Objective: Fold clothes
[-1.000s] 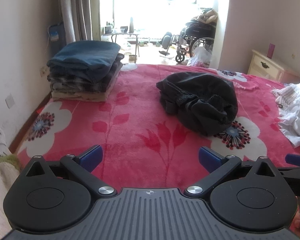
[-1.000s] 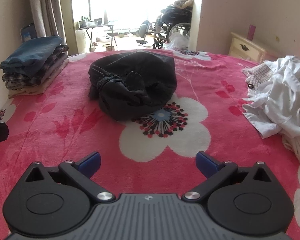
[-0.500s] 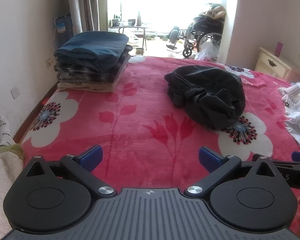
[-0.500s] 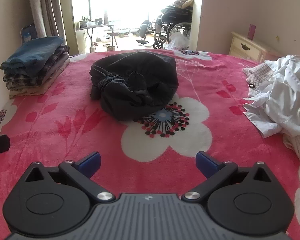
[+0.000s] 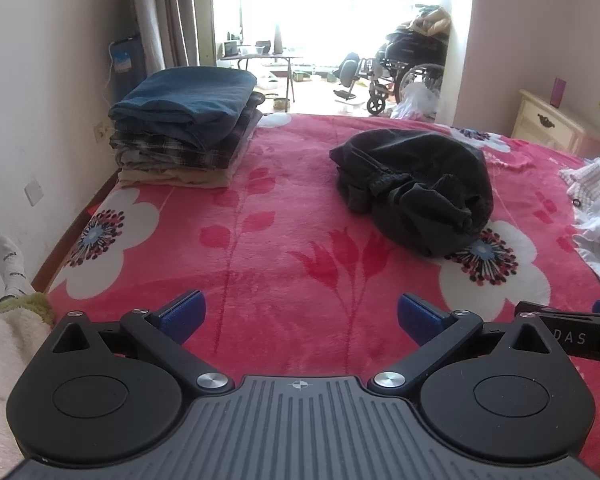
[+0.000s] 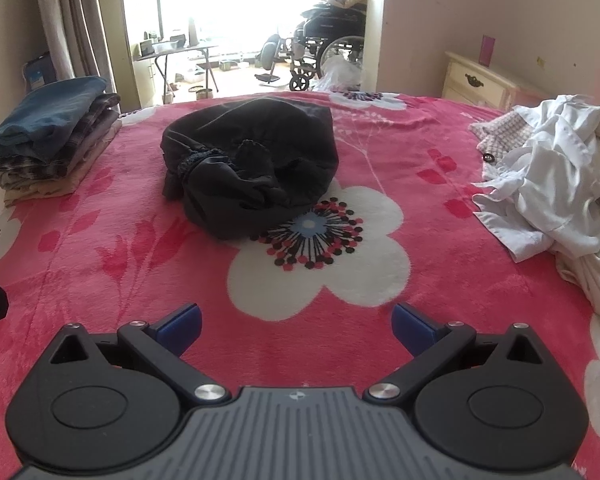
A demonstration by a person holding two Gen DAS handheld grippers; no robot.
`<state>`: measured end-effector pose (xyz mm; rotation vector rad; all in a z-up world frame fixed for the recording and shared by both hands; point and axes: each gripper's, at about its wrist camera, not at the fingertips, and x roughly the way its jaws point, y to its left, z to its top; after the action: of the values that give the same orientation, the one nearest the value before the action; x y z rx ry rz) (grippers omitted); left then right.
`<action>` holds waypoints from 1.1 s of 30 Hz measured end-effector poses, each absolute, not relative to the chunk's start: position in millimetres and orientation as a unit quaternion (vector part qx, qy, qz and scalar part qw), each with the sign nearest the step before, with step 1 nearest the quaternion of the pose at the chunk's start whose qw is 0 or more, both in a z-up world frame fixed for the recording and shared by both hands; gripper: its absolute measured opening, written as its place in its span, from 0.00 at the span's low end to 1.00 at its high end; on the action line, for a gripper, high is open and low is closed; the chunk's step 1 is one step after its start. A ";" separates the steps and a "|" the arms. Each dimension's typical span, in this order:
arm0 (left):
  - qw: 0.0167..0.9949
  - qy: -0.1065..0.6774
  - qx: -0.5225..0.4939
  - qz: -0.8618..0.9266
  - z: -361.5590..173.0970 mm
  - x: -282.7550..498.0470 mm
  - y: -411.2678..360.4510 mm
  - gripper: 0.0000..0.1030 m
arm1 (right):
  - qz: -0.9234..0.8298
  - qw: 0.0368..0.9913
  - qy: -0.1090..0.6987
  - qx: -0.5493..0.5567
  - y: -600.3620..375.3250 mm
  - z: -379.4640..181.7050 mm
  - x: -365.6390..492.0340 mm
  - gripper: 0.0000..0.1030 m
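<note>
Both claws hang spread wide and empty above the pink floral blanket (image 6: pixel 100 264): the left gripper (image 5: pixel 298 314) and the right gripper (image 6: pixel 296 322). One crumpled black garment (image 6: pixel 256 164) lies mid-bed ahead of them, bunched into a rounded heap whose long axis runs roughly away from the cameras, its gathered opening facing them. One folded stack (image 5: pixel 188 124) sits at the far left edge; its layers are hard to count. One rumpled white pile (image 6: pixel 556 200) on the right is cut off by the frame.
</note>
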<state>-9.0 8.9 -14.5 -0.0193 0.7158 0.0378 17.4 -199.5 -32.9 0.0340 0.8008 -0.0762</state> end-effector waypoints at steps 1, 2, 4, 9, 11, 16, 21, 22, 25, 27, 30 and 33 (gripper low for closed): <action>0.936 0.351 -0.011 0.018 -14.6 -8.9 8.9 1.00 | -0.038 0.920 0.390 0.016 -199.1 -32.9 17.5 1.00; 0.936 0.351 -0.012 0.018 -14.9 -8.9 9.0 1.00 | -0.038 0.920 0.390 0.015 -198.9 -33.1 17.2 1.00; 0.936 0.352 -0.012 0.017 -15.4 -9.0 8.4 1.00 | -0.038 0.920 0.391 0.014 -198.7 -33.4 16.8 1.00; 0.935 0.354 -0.011 0.015 -16.2 -8.9 6.4 1.00 | -0.039 0.920 0.389 0.010 -197.5 -32.9 16.8 1.00; 0.935 0.355 -0.011 0.014 -16.5 -9.1 5.9 1.00 | -0.039 0.920 0.389 0.009 -197.4 -32.8 16.6 1.00; 0.934 0.358 -0.011 0.014 -18.0 -8.8 5.3 1.00 | -0.040 0.920 0.390 0.008 -197.3 -33.3 16.6 1.00; 0.933 0.360 -0.013 0.012 -18.3 -8.8 5.0 1.00 | -0.042 0.920 0.390 0.009 -197.1 -33.8 17.3 1.00; 0.933 0.360 -0.013 0.012 -18.3 -8.6 4.9 1.00 | -0.043 0.920 0.390 0.010 -197.0 -34.1 17.3 1.00; 0.932 0.361 -0.012 0.012 -19.0 -8.9 4.9 1.00 | -0.044 0.920 0.390 0.011 -197.5 -34.0 17.4 1.00; 0.932 0.363 -0.013 0.011 -19.4 -9.0 4.9 1.00 | -0.044 0.919 0.391 0.010 -197.1 -34.0 17.4 1.00; 0.931 0.363 -0.013 0.011 -19.5 -9.0 5.0 1.00 | -0.043 0.919 0.391 0.009 -196.8 -34.6 17.2 1.00; 0.931 0.364 -0.013 0.010 -19.5 -9.5 5.2 1.00 | -0.042 0.919 0.392 0.008 -195.6 -35.2 16.6 1.00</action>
<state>-9.5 5.2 -19.5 -0.0264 0.7447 0.0211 16.6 -195.6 -35.2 0.0161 0.8049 -0.0866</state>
